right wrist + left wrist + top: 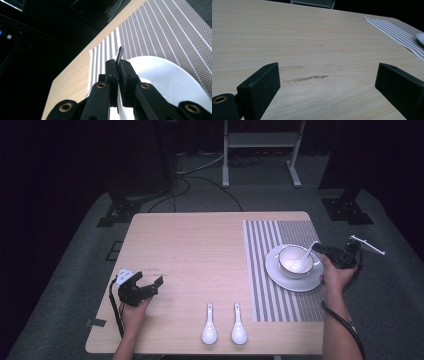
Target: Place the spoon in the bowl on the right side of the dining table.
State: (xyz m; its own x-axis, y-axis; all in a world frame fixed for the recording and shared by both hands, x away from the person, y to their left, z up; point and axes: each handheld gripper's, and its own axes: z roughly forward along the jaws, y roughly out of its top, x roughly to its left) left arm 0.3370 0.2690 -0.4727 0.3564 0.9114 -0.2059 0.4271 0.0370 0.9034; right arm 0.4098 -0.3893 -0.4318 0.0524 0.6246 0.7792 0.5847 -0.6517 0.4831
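At the table's right my right gripper is shut on the handle of a white spoon, whose scoop end rests inside a white bowl. The bowl stands on a white plate on the striped placemat. In the right gripper view the jaws pinch the handle above the plate. My left gripper rests on the bare wood at the left; its jaws stand wide apart with nothing between them.
Two more white spoons lie side by side near the front edge, handles pointing away. The wooden table stands on grey carpet. Cables and a white stand's feet lie on the floor beyond the far edge.
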